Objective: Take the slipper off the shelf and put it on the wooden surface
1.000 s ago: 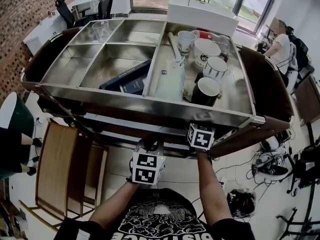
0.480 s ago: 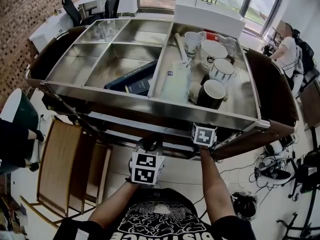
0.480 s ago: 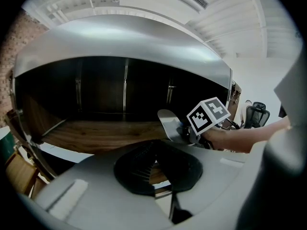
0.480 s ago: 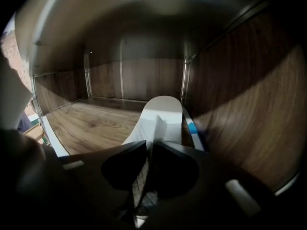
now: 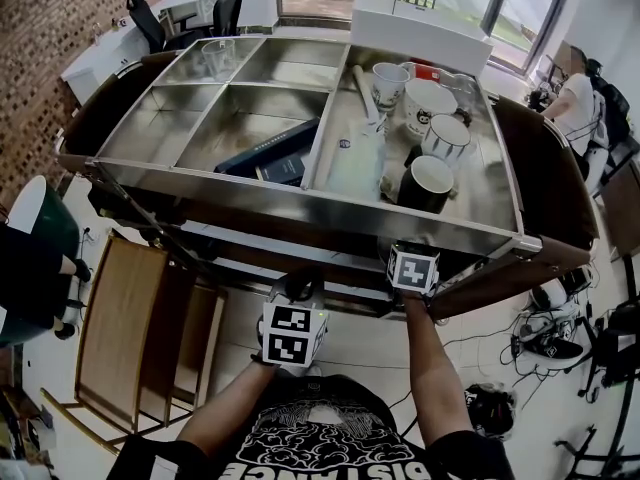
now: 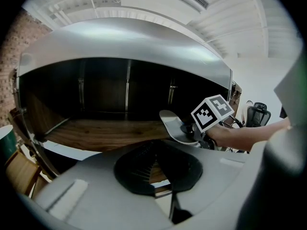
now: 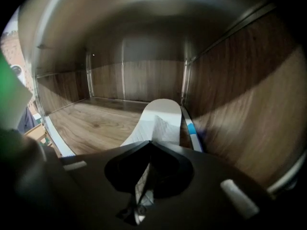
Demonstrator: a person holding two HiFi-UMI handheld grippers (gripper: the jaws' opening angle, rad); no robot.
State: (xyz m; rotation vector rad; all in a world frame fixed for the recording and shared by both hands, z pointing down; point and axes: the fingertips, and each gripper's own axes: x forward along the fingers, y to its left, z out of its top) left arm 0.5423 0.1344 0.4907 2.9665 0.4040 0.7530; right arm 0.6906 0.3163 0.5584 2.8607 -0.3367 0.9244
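**user1:** Where's the slipper sitting relative to the fingers right now?

**user2:** The right gripper is clamping it. Its fingers are pinching down on the near end of the slipper, the textured white bit. The rest of the pale sole is running straight out ahead of the fingertips, toward the back of the compartment. The wooden surface is spreading out below and to the left of those fingers, and a wood side wall is standing close on their right.

**user1:** Is it touching the wood?

**user2:** Can't tell, honestly. From the left gripper view the slipper is tilting up a little by the front edge of the board, right beside the marker cube.

**user1:** And the left gripper?

**user2:** Its fingers are closing on each other with nothing between them. It's hanging out in front of the shelf, well apart from the slipper, which is lying ahead of and to the right of its fingertips. Both grippers are sitting under the front rim of the steel tabletop.
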